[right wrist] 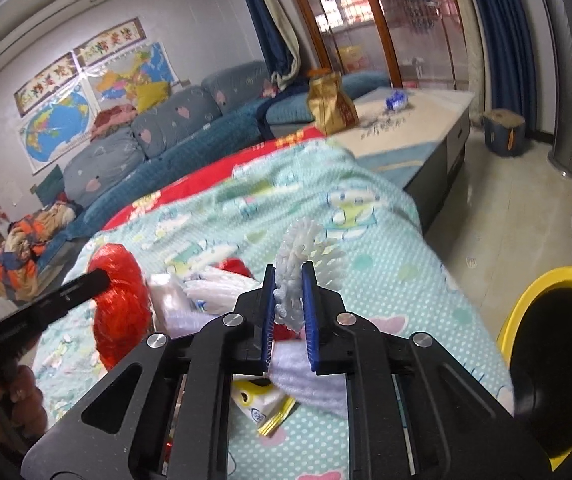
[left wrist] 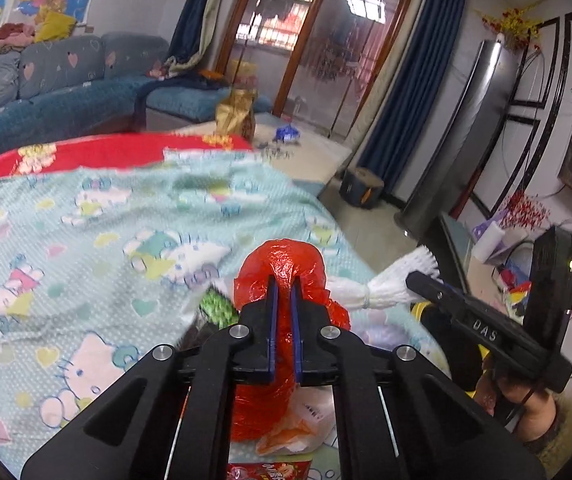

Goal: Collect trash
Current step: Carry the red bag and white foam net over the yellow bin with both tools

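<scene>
Red plastic bag is clamped in my left tongs, white foam netting in my right tongs, near the blanket's right edge; I keep both grips firm, swinging toward the yellow-rimmed bin.

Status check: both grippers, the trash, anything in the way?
Left gripper shut on red bag. Right gripper shut on white foam net. Wrappers left on blanket. Yellow bin unobstructed at right.
</scene>
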`<state>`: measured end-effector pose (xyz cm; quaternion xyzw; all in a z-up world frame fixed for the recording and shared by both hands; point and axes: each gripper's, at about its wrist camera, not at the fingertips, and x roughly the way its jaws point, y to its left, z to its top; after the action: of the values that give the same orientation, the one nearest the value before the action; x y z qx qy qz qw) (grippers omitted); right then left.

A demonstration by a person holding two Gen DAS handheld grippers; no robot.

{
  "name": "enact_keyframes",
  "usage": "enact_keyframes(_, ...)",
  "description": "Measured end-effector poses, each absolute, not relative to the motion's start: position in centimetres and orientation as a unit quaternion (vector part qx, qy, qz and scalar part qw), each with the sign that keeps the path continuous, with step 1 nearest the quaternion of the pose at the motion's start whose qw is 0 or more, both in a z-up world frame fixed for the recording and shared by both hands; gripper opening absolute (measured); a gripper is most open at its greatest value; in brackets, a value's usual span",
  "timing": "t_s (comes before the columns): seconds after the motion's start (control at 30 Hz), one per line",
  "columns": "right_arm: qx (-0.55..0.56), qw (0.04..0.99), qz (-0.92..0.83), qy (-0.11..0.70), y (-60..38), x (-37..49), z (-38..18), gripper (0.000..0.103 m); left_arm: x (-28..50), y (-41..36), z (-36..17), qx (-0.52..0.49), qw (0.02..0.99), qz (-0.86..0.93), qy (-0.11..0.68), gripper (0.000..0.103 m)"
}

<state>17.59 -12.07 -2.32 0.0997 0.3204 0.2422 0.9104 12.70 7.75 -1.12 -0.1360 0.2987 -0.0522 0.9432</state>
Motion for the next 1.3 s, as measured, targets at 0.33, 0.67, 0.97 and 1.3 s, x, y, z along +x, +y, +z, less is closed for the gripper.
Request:
enact_keyframes(0.33, 0.094, 0.929, 0.23, 0.273, -13.6, 15.9, 0.5, 0.009, 11.5, 7.0, 3.8, -0.141, 0.955, -0.079, 0.248, 0.006)
enact_keyframes(0.67, 0.106, 0.944, 0.184, 0.251, -17.6, 14.0, 1.4, 0.009, 12.0, 2.2, 4.8, -0.119, 0.955, -0.129, 0.24, 0.005)
enact_keyframes(0.97, 0.127, 0.952, 0.133, 0.244, -21.9, 12.7, 1.1, 0.009, 13.1, -2.2, 3.9, -0.099, 0.948, -0.171, 0.249, 0.005)
enact_keyframes(1.3, 0.143, 0.958, 0.073, 0.239, -26.1, 11.3, -0.1, 0.009, 13.9, -6.2, 2.7, -0.081, 0.94, -0.209, 0.258, 0.005)
